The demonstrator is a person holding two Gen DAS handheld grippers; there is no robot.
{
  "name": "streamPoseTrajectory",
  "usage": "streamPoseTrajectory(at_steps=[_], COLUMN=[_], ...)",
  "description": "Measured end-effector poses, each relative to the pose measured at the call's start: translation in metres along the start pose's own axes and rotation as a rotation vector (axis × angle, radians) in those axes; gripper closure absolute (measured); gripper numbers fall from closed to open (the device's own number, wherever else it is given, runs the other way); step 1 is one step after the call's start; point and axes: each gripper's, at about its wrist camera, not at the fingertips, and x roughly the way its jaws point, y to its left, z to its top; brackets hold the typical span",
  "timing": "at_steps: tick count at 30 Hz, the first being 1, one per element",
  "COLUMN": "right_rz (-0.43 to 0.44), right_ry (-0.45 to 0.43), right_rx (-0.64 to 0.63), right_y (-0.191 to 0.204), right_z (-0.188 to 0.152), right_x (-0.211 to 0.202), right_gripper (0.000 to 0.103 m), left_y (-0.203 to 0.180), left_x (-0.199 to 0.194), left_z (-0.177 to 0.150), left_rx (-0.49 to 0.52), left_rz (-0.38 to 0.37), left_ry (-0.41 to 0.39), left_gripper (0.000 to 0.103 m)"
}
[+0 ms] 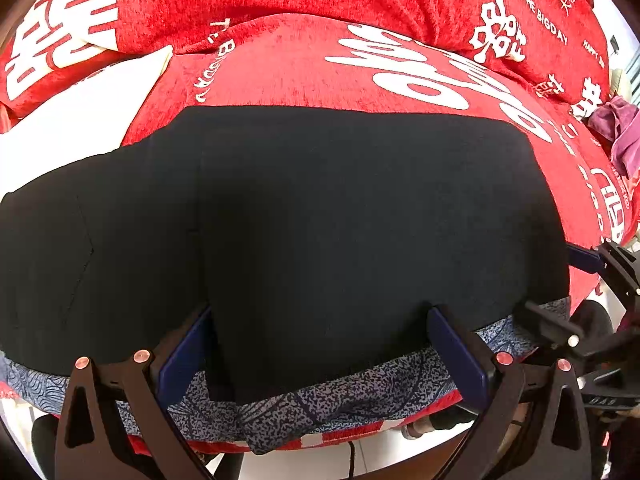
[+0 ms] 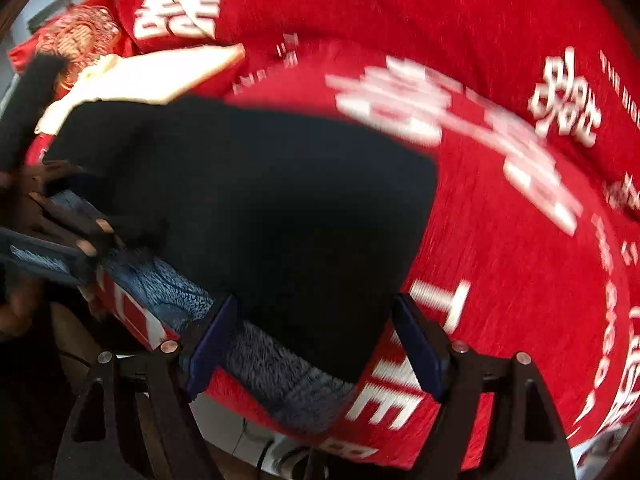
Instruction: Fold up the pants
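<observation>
Black pants [image 1: 320, 220] lie flat and folded on the red printed cloth [image 1: 280, 60], with a blue-grey patterned waistband [image 1: 360, 392] along the near edge. My left gripper [image 1: 320, 344] is open, its blue fingers straddling the near edge of the pants. My right gripper [image 2: 312, 340] is open over the pants' [image 2: 260, 200] near right corner and waistband [image 2: 280, 376]; this view is blurred. The right gripper also shows at the right edge of the left wrist view [image 1: 580, 300], and the left gripper at the left of the right wrist view [image 2: 60, 232].
The red cloth with white lettering [image 2: 520, 240] covers the whole surface. A white patch [image 1: 80, 112] lies at the far left. A purple cloth [image 1: 620, 132] sits at the right edge. The table's near edge runs just below the waistband.
</observation>
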Motion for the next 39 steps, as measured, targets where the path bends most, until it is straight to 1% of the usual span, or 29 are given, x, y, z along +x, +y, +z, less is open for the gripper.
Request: streamPoseTrajectory(at_steps=[1,3,4,6,7,9,11,12,13,14,16,18,19,20,21,22,23,24,26,27,28,29,30,32,34,35,36,37,39], right_rz=[0.012,-0.022,-0.039,-0.036,-0.026,-0.015,0.017,0.018,0.016,0.007,-0.029,0.019,0.029,0.015,0.004,-0.014,-0.028,-0.039,-0.055,-0.044,0.005,0.031,0.047,0.022,0.009,-0.010,-0.012,0.002,0.004], right_ry=[-0.011,-0.067,-0.130,-0.187,-0.196,-0.177,-0.080,-0.059,-0.078,-0.072,-0.067,-0.121,-0.129,-0.110,-0.082,-0.044,-0.025,-0.021,0.000,-0.003,-0.036,-0.051,-0.056,-0.028,0.009,0.036,0.030,0.015,0.026], right_rx=[0.028,0.044,0.020,-0.026,-0.055,-0.093,-0.078,-0.076,-0.086,-0.102,-0.124,-0.122,-0.122,-0.126,-0.130,-0.142,-0.157,-0.175,-0.183,-0.173,-0.163,-0.166,-0.187,-0.252,-0.308,-0.342,-0.350,-0.334,-0.293], right_y=[-0.004,-0.005,-0.002,0.004,0.008,0.013,0.010,0.008,0.011,0.016,0.024,0.028,0.030,0.032,0.035,0.038,0.042,0.046,0.051,0.052,0.055,0.059,0.066,0.083,0.097,0.105,0.108,0.110,0.113], right_z=[0.000,0.007,0.013,0.023,0.028,0.037,0.042,0.041,0.041,0.042,0.043,0.043,0.043,0.045,0.047,0.049,0.051,0.052,0.060,0.064,0.069,0.071,0.077,0.087,0.093,0.096,0.099,0.106,0.122], right_x=[-0.002,-0.016,-0.030,-0.040,-0.039,-0.025,0.007,0.019,0.018,0.018,0.011,-0.002,-0.004,0.000,0.006,0.016,0.023,0.026,0.026,0.022,0.013,0.010,0.009,0.021,0.039,0.054,0.060,0.060,0.060], right_gripper=[0.021,0.021,0.021,0.020,0.018,0.018,0.017,0.016,0.009,0.008,0.008,0.008,0.008,0.008,0.008,0.006,0.001,0.000,0.000,0.000,0.000,0.000,0.000,0.000,0.000,0.000,0.000,0.000,0.000], left_y=[0.001,0.002,0.002,0.000,0.000,0.001,0.002,0.002,0.004,0.008,0.020,0.035,0.043,0.051,0.057,0.065,0.069,0.071,0.079,0.086,0.099,0.110,0.127,0.160,0.187,0.192,0.193,0.192,0.185], left_x=[0.000,0.000,0.000,0.001,0.001,0.001,0.000,-0.003,-0.006,-0.010,-0.022,-0.023,-0.016,-0.005,0.003,0.005,0.002,-0.003,-0.020,-0.029,-0.038,-0.043,-0.047,-0.047,-0.043,-0.043,-0.043,-0.043,-0.042], left_z=[0.000,0.000,0.000,0.000,-0.001,-0.001,-0.002,-0.002,-0.003,-0.003,-0.005,-0.007,-0.009,-0.010,-0.012,-0.014,-0.014,-0.014,-0.013,-0.014,-0.015,-0.017,-0.019,-0.027,-0.038,-0.042,-0.045,-0.047,-0.048], left_rx=[-0.003,-0.002,-0.001,-0.002,-0.004,-0.004,0.000,0.001,-0.007,-0.026,-0.078,-0.130,-0.160,-0.182,-0.203,-0.235,-0.249,-0.255,-0.251,-0.256,-0.280,-0.308,-0.352,-0.454,-0.516,-0.522,-0.509,-0.488,-0.451], left_rz=[-0.004,-0.007,-0.004,0.003,0.005,0.002,-0.006,-0.006,0.004,0.020,-0.004,-0.013,-0.012,-0.013,-0.038,-0.084,-0.087,-0.062,-0.008,0.011,0.032,0.048,0.070,0.123,0.168,0.176,0.164,0.169,0.195], left_ry=[0.002,0.002,0.000,-0.004,-0.007,-0.009,-0.006,-0.001,0.002,-0.001,-0.035,-0.037,-0.015,0.022,0.049,0.043,0.036,0.030,-0.030,-0.059,-0.086,-0.097,-0.103,-0.082,-0.062,-0.066,-0.071,-0.075,-0.074], left_gripper=[0.000,0.000,0.000,0.000,0.000,0.000,0.000,0.000,0.000,0.000,0.000,0.000,0.000,0.000,0.000,0.000,0.000,0.000,0.000,0.000,0.000,0.000,0.000,0.000,0.000,0.000,0.000,0.000,0.000])
